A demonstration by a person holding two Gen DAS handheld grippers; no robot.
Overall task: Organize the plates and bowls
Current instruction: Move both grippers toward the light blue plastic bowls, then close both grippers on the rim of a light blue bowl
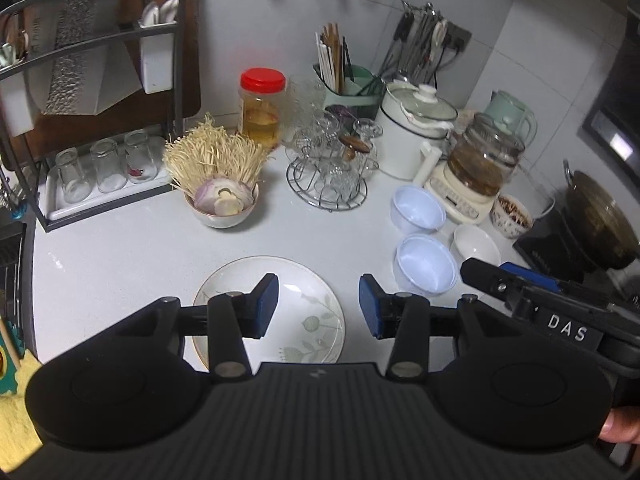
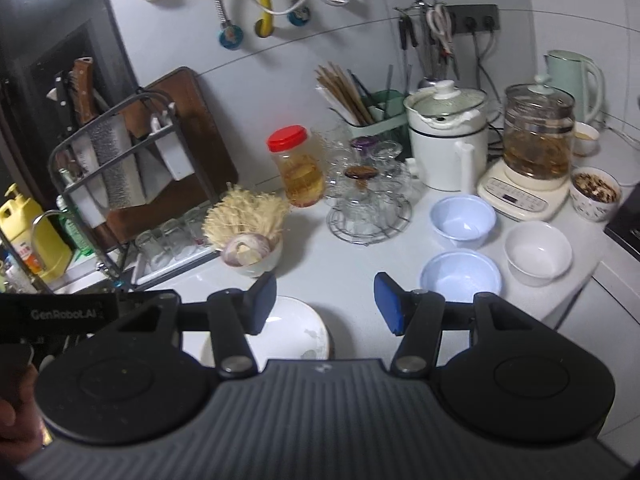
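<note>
Leaf-patterned plate directly below the left gripper, bowls off to the right.

The round white ceramic plate with a pale green leaf print (image 1: pixel 304 312) is seen lying flat on the white counter (image 1: pixel 120 264), just under and ahead of the left gripper (image 1: pixel 318 306), whose jaws are spread and empty. Being round, no long axis is offered. The two pale blue plastic bowls (image 2: pixel 461 276) and the white bowl (image 2: pixel 538 252) are set upright nearer the right gripper (image 2: pixel 325 304), likewise parted and empty.
</note>
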